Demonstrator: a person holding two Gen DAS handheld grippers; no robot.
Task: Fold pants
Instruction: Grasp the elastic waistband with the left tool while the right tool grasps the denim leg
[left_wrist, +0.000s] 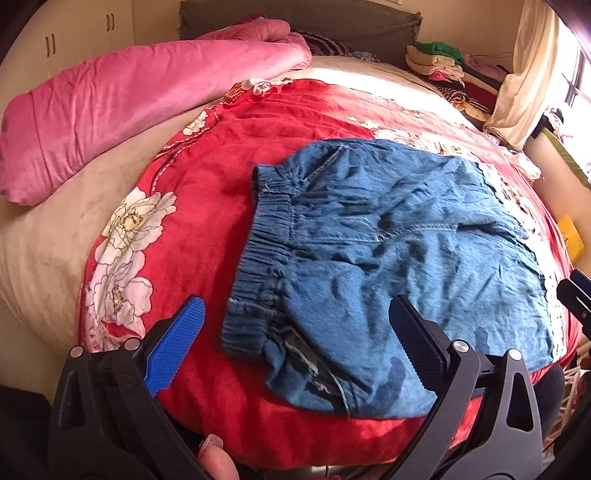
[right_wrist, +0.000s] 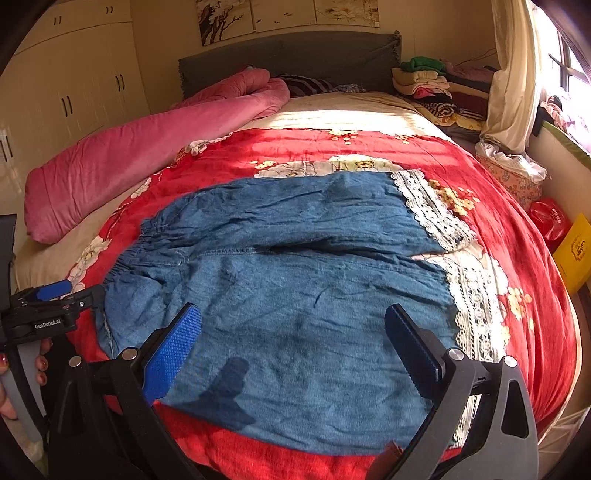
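Pants (right_wrist: 288, 295) lie flat on red floral blanket (right_wrist: 517, 192), near edge of bed. Long axis runs left–right: elastic waistband (left_wrist: 266, 236) left, lace-trimmed hems (right_wrist: 472, 306) right. Only my right view shows the lace; my left view shows the waistband close up. My left gripper (left_wrist: 295, 343) and right gripper (right_wrist: 293, 343) both spread wide, holding nothing, above the near denim.

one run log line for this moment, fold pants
stage: pre-fold | pants: flat on red blanket | left gripper: open, empty | right gripper: open, empty
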